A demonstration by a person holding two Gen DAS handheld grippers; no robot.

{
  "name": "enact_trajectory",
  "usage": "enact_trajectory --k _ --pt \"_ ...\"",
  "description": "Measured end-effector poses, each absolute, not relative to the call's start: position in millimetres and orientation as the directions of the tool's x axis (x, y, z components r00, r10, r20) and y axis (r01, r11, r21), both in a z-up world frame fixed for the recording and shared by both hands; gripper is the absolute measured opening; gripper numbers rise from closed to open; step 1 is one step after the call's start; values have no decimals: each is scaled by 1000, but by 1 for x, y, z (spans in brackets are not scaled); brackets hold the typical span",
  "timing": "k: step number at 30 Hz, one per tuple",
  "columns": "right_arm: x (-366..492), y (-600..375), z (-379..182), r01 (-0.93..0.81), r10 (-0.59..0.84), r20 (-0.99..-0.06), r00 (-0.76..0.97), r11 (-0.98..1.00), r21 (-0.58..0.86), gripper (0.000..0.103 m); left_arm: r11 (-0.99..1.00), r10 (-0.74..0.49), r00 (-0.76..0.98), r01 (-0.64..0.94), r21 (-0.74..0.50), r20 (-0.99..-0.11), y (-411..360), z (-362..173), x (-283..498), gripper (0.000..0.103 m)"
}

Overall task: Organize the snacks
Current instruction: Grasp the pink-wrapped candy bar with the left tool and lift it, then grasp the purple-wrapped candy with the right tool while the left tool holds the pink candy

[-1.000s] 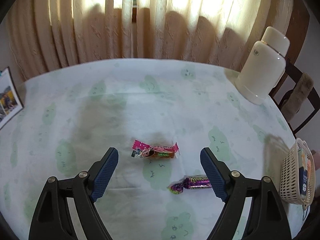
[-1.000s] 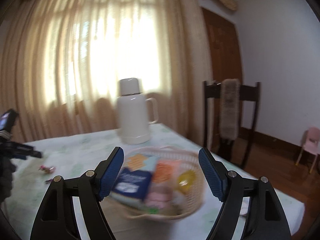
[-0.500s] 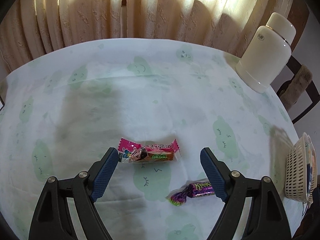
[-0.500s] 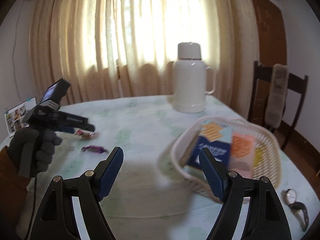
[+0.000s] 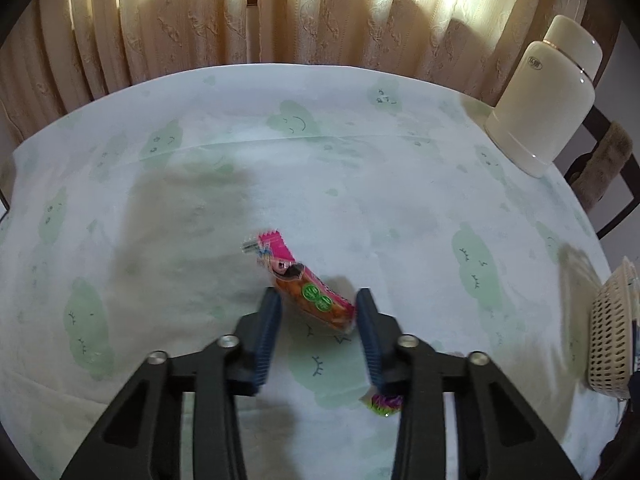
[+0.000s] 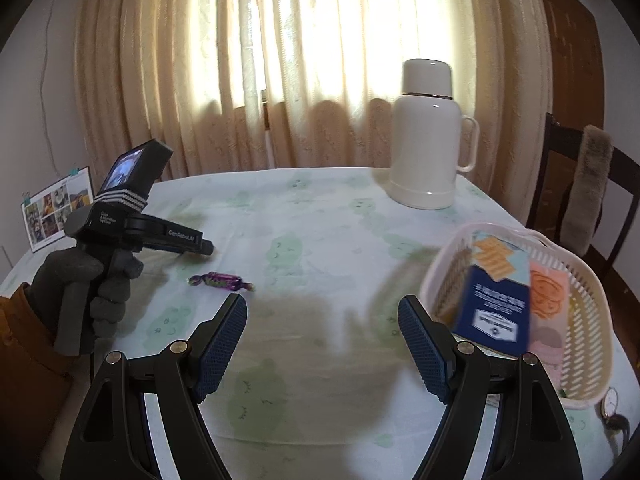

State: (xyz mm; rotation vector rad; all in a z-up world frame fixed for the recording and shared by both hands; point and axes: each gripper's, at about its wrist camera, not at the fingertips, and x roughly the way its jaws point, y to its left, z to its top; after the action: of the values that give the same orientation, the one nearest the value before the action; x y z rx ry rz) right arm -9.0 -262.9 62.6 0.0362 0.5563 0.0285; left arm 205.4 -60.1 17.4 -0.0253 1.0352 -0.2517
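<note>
Now the left claw point(image 5: 318, 312), its jaws just narrowed, pinches the pink-and-orange foil snack bar point(image 5: 304, 286) whose long axis runs toward eleven o'clock, while the white plastic lattice basket point(image 5: 610, 336) waits at three o'clock on the surface.

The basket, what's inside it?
The basket holds a dark blue box, an orange cracker pack and a pink-orange packet. Whatever lies under them is covered.
</note>
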Motion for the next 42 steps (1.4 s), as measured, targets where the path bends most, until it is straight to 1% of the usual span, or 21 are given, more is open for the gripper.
enact_trajectory --k 2,7,12,19,21,23,29,32,35,42 --pt "-7 -257 64 -34 42 -527 849 999 26 79 971 -222 488 193 -144 -844 -57 19 205 26" --pt "6 -242 62 -86 72 -546 835 996 0 79 969 -239 521 182 -167 -819 -46 34 203 26" --pt "29 -232 49 -155 147 -609 780 987 39 79 965 -262 562 173 -199 -784 -36 57 198 25" --pt "66 -203 34 -281 242 -684 688 958 56 78 967 -253 629 177 -182 -735 -35 88 184 25" --pt "77 -196 31 -293 248 -700 670 954 58 75 966 -257 640 173 -190 -724 -33 94 183 25" --pt "88 -188 28 -318 261 -716 648 946 56 69 964 -265 647 172 -202 -715 -30 100 181 25" --pt "124 -174 22 -339 258 -742 619 940 44 67 961 -273 664 159 -226 -696 -22 111 177 25" --pt "143 -180 18 -320 294 -762 577 940 120 65 960 -275 666 151 -235 -694 -18 113 177 25" --pt "147 -188 13 -306 349 -768 537 929 208 65 960 -273 664 140 -242 -696 -17 112 177 25" --pt "128 -183 10 -367 449 -766 461 882 296 65 960 -268 654 122 -252 -707 -14 110 179 25"
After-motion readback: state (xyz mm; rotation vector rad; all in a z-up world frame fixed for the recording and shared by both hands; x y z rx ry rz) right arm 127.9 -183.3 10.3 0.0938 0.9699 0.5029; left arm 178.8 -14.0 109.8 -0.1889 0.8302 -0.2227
